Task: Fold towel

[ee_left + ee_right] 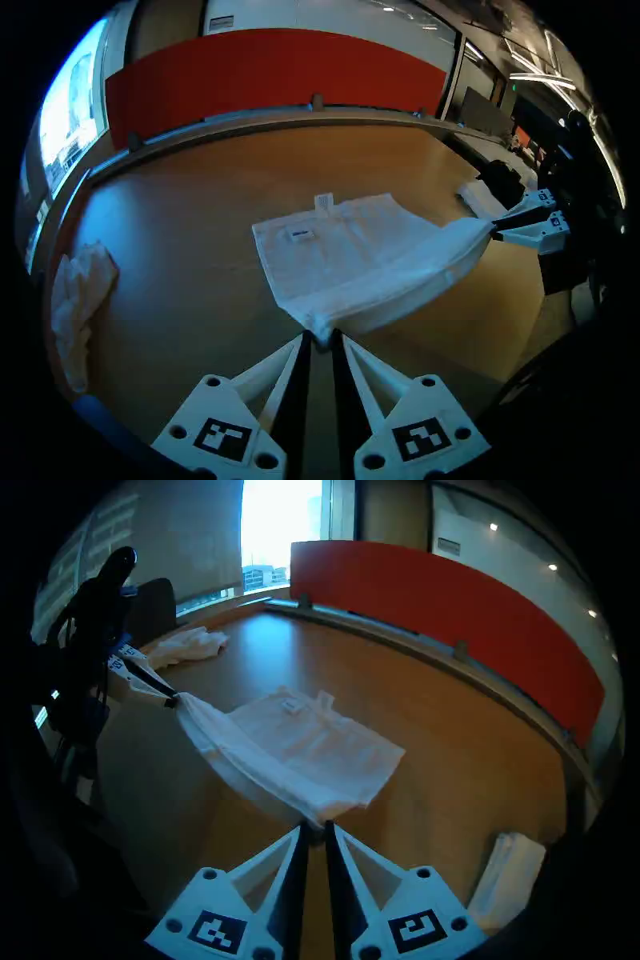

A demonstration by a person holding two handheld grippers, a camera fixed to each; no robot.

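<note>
Towel [344,256] lies spread on the wooden tabletop [184,224], with its near edge raised and stretched between two corners. The left hand-held gripper [320,338] has its fingers pressed together on one of those corners, and the right hand-held gripper [314,826] pinches the other. A crumpled cloth [80,296] lies well apart from the towel, near the tabletop's edge. A red partition [272,76] stands along the far side.

At bottom centre the left gripper [322,336] pinches a corner of the towel [344,256]. At the right edge the right gripper [496,230] grips another corner. A crumpled cloth [80,296] lies on the table [200,200] at far left.
</note>
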